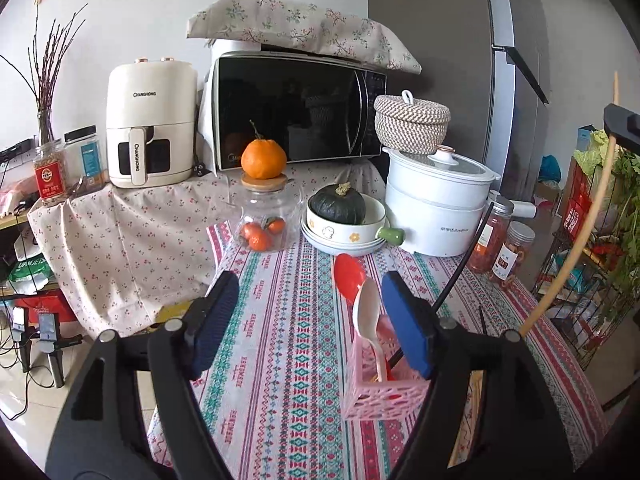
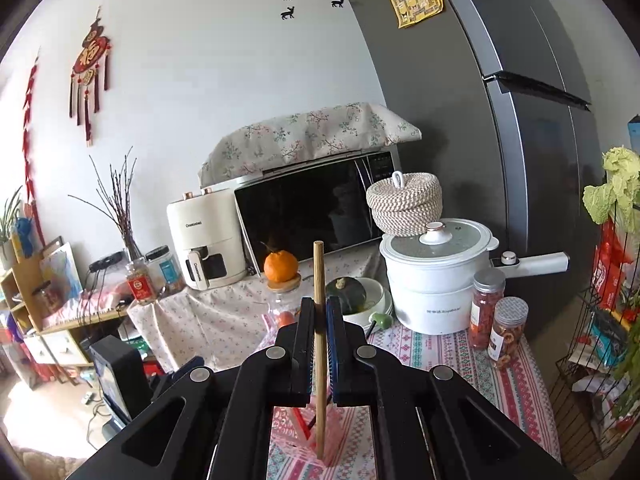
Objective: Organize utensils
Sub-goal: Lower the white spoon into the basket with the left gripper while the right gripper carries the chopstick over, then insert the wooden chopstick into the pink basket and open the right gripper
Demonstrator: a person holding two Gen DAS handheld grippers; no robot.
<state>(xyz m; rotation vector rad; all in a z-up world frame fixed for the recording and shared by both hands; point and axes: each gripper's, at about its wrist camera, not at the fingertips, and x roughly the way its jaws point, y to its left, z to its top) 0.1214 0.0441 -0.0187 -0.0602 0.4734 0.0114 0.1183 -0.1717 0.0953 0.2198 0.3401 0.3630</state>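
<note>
Wooden chopstick (image 2: pixel 319 344) between right fingers (image 2: pixel 306 344)

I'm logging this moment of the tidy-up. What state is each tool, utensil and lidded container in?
Left tool: open, empty.
Right tool: shut on wooden chopstick.
White spoon: standing in pink holder.
Red spoon: standing in the holder.
White pot: lid on.
Glass jar: lid on, orange on top.
</note>
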